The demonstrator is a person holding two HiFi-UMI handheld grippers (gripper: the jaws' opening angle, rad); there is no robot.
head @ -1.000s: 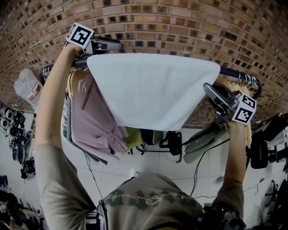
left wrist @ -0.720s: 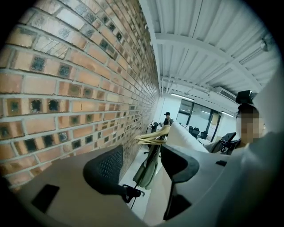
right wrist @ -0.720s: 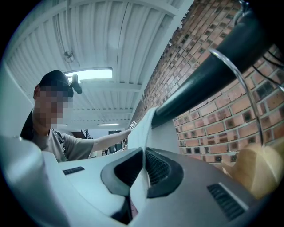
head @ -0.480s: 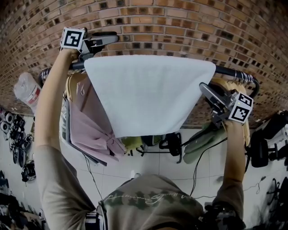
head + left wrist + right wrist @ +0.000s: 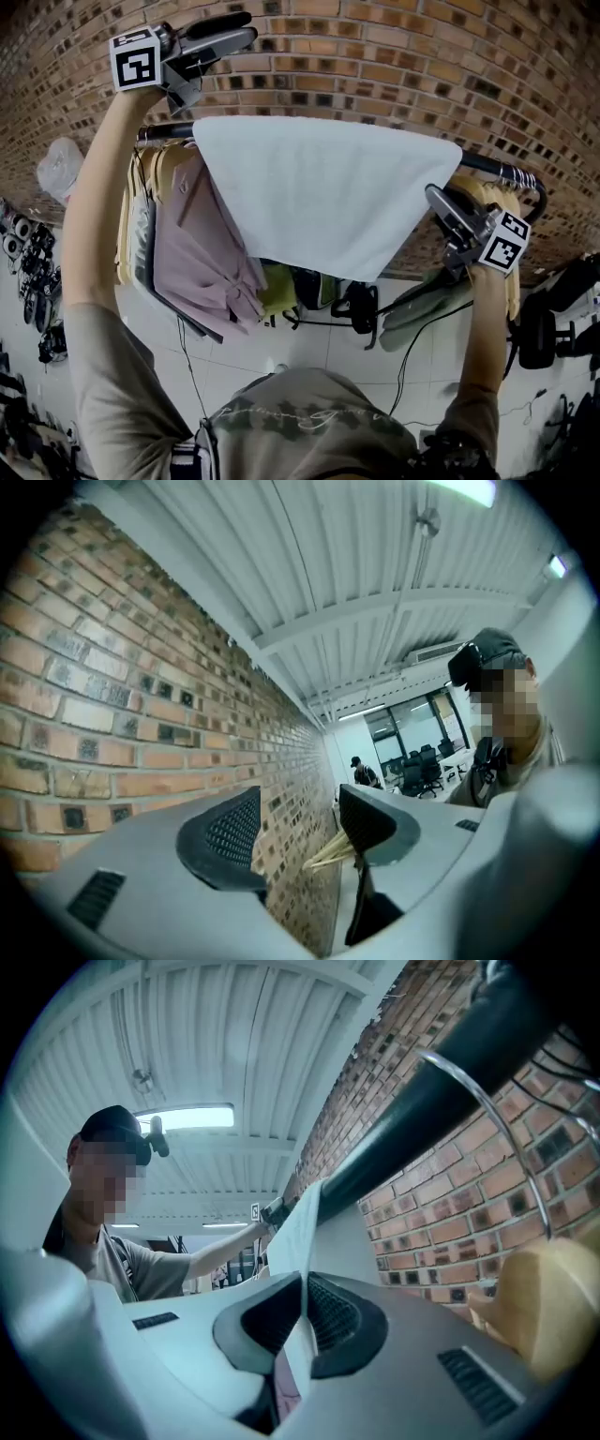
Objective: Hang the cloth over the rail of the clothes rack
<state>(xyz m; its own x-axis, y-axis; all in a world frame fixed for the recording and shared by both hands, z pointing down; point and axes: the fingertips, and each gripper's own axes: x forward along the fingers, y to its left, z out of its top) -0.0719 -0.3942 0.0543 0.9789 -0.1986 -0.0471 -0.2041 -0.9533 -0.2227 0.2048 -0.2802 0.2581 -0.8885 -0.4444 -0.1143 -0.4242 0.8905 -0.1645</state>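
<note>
A white cloth (image 5: 319, 192) lies draped over the black rail (image 5: 492, 166) of the clothes rack, its lower edge hanging in front. My right gripper (image 5: 435, 197) is at the cloth's right edge just below the rail, shut on that edge. In the right gripper view the cloth (image 5: 306, 1227) runs thin between the closed pads of the right gripper (image 5: 305, 1321), with the rail (image 5: 441, 1082) just above. My left gripper (image 5: 246, 26) is held high above the rail's left end, clear of the cloth. It is open and empty in the left gripper view (image 5: 298, 834).
A brick wall (image 5: 394, 56) stands close behind the rack. Below the rail hang a pink shirt (image 5: 202, 267), wooden hangers (image 5: 483, 192) and a green garment (image 5: 422, 300). A black office chair (image 5: 539, 328) is at the right, and gear lies on the tiled floor at the left.
My left gripper has lifted up and away from the cloth's left corner and the rail. The cloth stays draped, and the right gripper has barely moved.
</note>
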